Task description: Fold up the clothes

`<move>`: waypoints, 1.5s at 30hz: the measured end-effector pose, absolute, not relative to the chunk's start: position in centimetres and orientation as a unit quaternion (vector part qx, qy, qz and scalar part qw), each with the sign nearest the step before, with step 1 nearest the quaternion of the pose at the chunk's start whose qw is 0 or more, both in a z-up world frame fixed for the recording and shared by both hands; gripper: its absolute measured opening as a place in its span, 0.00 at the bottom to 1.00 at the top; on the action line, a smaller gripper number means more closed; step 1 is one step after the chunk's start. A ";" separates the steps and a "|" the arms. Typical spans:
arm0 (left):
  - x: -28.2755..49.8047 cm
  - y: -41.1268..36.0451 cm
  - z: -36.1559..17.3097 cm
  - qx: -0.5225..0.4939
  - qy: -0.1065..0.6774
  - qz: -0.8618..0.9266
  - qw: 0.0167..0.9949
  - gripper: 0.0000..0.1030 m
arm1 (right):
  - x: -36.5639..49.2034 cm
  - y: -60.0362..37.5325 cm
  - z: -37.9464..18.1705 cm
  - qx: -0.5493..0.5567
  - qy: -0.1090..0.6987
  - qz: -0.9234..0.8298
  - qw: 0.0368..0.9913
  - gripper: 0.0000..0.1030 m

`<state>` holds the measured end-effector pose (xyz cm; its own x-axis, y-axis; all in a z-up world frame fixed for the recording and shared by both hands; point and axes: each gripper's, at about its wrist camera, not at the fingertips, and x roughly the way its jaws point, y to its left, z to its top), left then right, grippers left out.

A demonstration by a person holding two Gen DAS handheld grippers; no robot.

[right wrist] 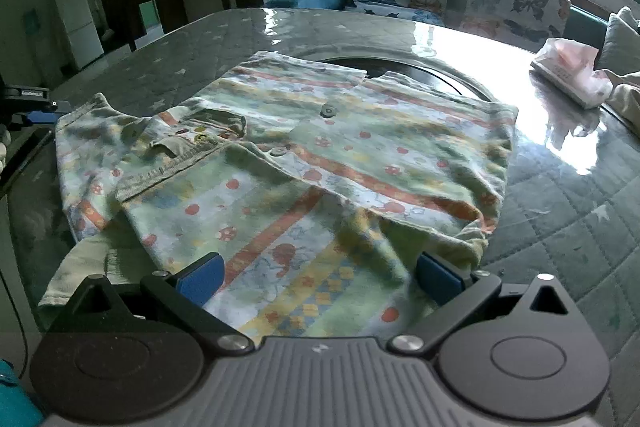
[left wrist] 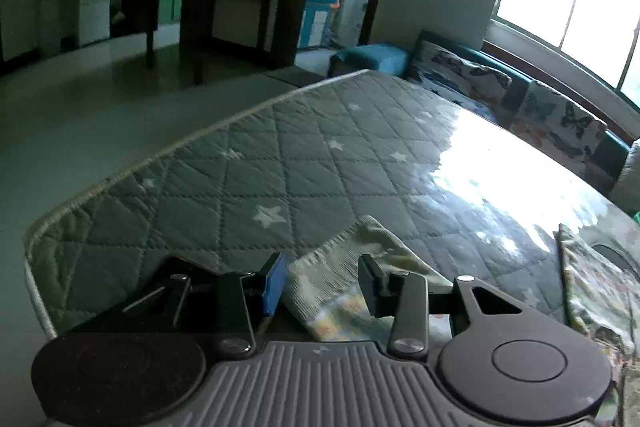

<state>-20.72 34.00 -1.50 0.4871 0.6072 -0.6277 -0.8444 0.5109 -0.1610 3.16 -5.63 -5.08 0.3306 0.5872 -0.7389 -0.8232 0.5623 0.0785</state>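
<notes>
Left claw (left wrist: 322,285) — ribbed cuff (left wrist: 340,267) between.

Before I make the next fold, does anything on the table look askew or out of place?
The patterned shirt lies rumpled rather than flat: its hem nearest the right tool is bunched into ridges, and one sleeve sticks out between the left tool's open fingers. Nothing looks spilled or damaged.

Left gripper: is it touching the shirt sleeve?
Cannot tell. In the left wrist view the left gripper has its jaws open around the sleeve, but neither pad plainly meets the cloth, and no clear gap shows either.
</notes>
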 end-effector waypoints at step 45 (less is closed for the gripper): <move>-9.0 14.3 6.4 -0.266 0.222 -0.030 0.938 0.06 | 2.8 -11.3 -2.5 -0.063 0.330 0.411 0.847 0.99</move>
